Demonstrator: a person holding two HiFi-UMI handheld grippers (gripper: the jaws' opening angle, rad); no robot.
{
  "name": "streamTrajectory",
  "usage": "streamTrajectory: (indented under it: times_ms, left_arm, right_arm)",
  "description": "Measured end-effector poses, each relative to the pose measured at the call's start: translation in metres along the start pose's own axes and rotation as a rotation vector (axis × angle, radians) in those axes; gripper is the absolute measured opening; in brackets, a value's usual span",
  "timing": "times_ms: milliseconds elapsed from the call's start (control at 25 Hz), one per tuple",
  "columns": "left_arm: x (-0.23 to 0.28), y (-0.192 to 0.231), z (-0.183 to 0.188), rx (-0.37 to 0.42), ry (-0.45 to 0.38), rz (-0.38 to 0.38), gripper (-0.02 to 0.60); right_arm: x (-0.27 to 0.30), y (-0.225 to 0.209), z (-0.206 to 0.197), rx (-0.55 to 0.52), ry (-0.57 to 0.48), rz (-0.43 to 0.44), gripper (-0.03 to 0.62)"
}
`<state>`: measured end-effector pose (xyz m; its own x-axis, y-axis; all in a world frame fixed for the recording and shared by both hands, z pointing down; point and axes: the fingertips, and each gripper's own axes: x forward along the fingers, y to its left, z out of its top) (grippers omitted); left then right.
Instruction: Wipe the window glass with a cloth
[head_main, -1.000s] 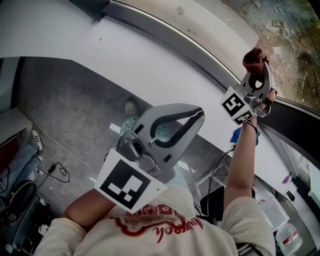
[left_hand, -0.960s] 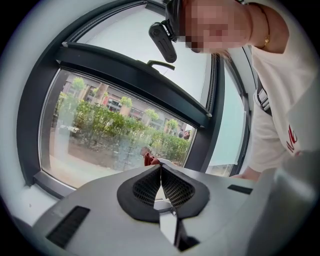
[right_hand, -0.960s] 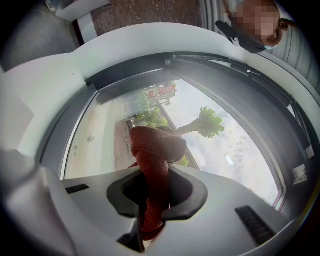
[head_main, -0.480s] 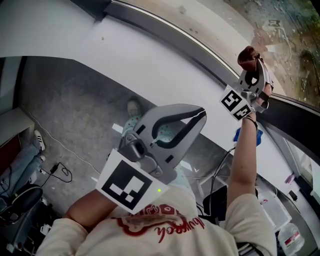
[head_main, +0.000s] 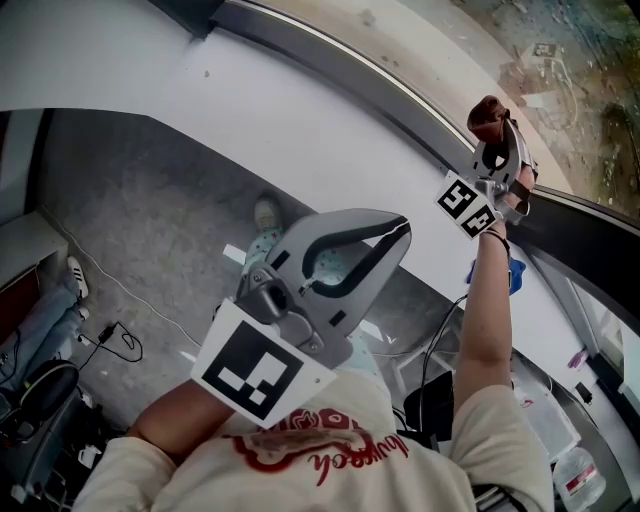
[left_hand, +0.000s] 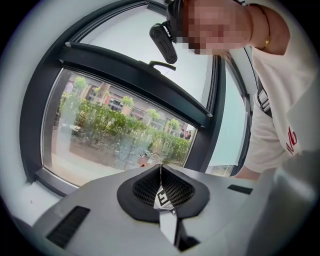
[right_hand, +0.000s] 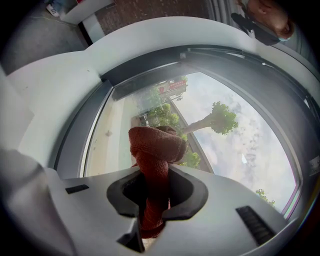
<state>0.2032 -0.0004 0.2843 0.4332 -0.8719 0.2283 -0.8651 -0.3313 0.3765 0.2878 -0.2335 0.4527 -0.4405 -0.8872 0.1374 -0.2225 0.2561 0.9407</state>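
Observation:
A dark red cloth (right_hand: 156, 150) is bunched between the jaws of my right gripper (right_hand: 156, 172), which is shut on it. In the head view that right gripper (head_main: 497, 150) is raised at the upper right, and the cloth (head_main: 489, 115) presses against the window glass (head_main: 560, 60) near its dark frame. The glass (right_hand: 220, 135) fills the right gripper view, with trees and sky beyond. My left gripper (head_main: 385, 232) is held low in front of the person's chest, jaws shut with nothing between them. In its own view the left gripper (left_hand: 161, 172) points at another pane (left_hand: 125, 130).
A white sill (head_main: 300, 110) runs below the dark window frame (head_main: 400, 95). Grey floor (head_main: 120, 230) with cables (head_main: 110, 345) lies at the left. Boxes and a plastic bottle (head_main: 575, 475) sit at the lower right. A window handle (left_hand: 162, 42) hangs on the frame.
My right gripper with the cloth has slid up and slightly left along the glass. The left gripper has stayed where it was.

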Motion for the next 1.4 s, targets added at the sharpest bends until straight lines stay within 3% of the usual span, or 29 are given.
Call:
streamTrajectory:
  times_ms: [1400]
  left_arm:
    - [-0.003, 0.006, 0.004, -0.024, -0.003, 0.048, 0.021]
  right_arm:
    - [0.014, 0.098, -0.035, 0.073, 0.149, 0.236, 0.066]
